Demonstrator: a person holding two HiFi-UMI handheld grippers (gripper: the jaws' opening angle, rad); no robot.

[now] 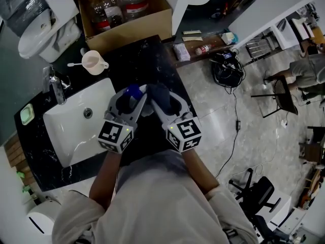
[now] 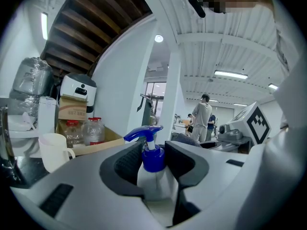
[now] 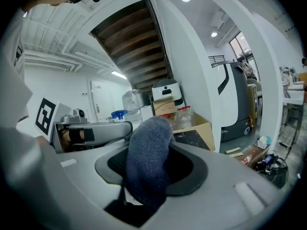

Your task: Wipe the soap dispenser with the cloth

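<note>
While left tongs (image 2: pixel 154 151) clamp the soap dispenser (image 2: pixel 151 178), right tongs (image 3: pixel 152 169) grip the cloth (image 3: pixel 146 145).

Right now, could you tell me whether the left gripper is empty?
No, the fingers of the left gripper clamp the soap dispenser below its blue pump.

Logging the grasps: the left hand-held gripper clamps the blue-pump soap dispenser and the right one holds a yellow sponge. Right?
Not a yellow sponge: the right gripper view shows the right hand-held gripper shut on a dark blue-grey cloth. The left hand-held gripper does clamp the soap dispenser.
</note>
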